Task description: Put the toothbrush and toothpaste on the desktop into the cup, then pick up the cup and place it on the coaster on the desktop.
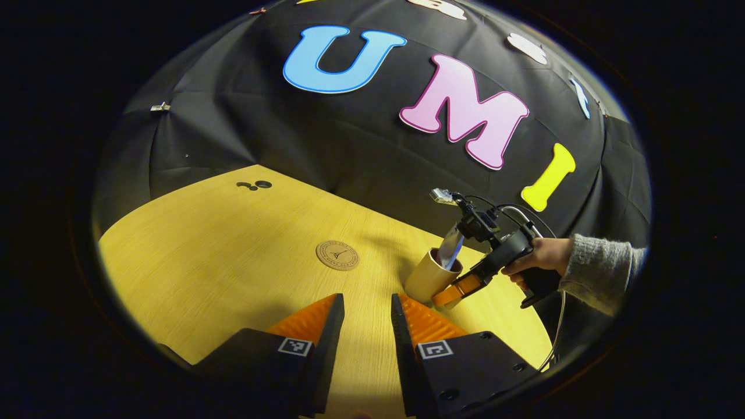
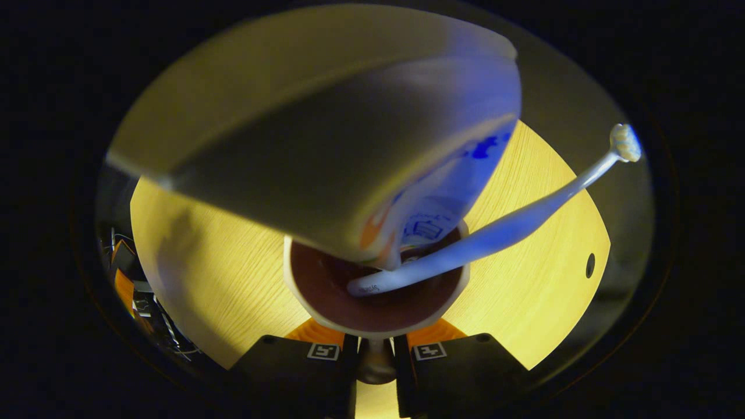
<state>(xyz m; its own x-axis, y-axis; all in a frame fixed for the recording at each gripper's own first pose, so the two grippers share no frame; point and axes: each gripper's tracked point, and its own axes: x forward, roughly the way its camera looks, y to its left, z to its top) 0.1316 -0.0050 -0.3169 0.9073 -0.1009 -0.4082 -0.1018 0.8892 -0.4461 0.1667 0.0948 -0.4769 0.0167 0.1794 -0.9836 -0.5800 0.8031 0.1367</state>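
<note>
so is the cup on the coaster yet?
No, in the left gripper view the cup stands on bare desk, apart from the coaster.

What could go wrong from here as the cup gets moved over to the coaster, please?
1. The right tongs seem to pinch only the cup wall at its rim, so it could tilt or slip when lifted.
2. The toothbrush and toothpaste lean far out, so a tilt may tip them out.
3. The coaster is small, so the cup may land off-centre.

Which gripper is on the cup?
The right gripper, pinching the cup at its rim; the left gripper hangs open above bare desktop.
</note>
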